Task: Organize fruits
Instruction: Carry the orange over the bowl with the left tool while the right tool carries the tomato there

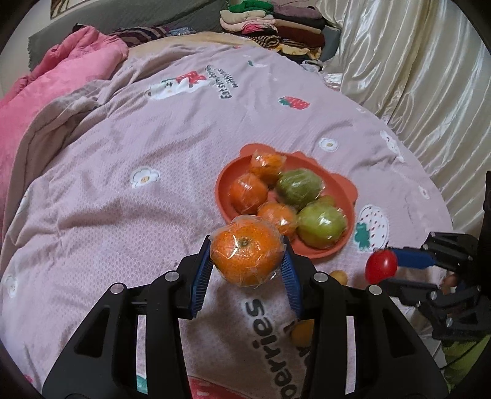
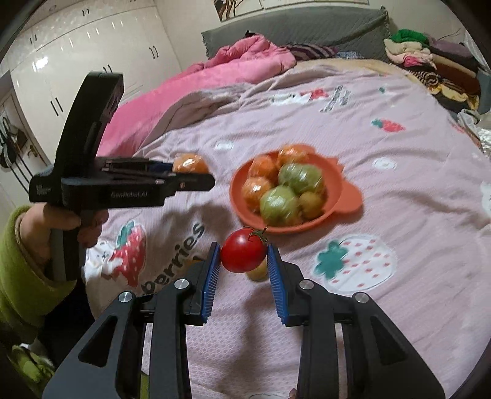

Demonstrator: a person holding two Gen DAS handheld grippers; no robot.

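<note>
My left gripper (image 1: 247, 256) is shut on a plastic-wrapped orange (image 1: 246, 254), held above the bedspread just in front of the orange bowl (image 1: 222, 184). The bowl holds several wrapped oranges (image 1: 248, 193) and green fruits (image 1: 320, 225). My right gripper (image 2: 244, 253) is shut on a red tomato (image 2: 243, 250), raised over the bedspread short of the same bowl (image 2: 348, 196). In the left wrist view the right gripper (image 1: 388, 268) shows at the right with the tomato (image 1: 381, 265). In the right wrist view the left gripper (image 2: 196, 172) shows at the left with its orange (image 2: 190, 163).
A yellowish fruit (image 2: 257, 271) lies on the pink bedspread (image 1: 138, 214) under the tomato, and another small yellow fruit (image 1: 302, 333) lies behind my left finger. A pink quilt (image 1: 61, 70), folded clothes (image 1: 276, 27) and a cream curtain (image 1: 414, 76) ring the bed. A hand in a green sleeve (image 2: 21, 261) holds the left gripper.
</note>
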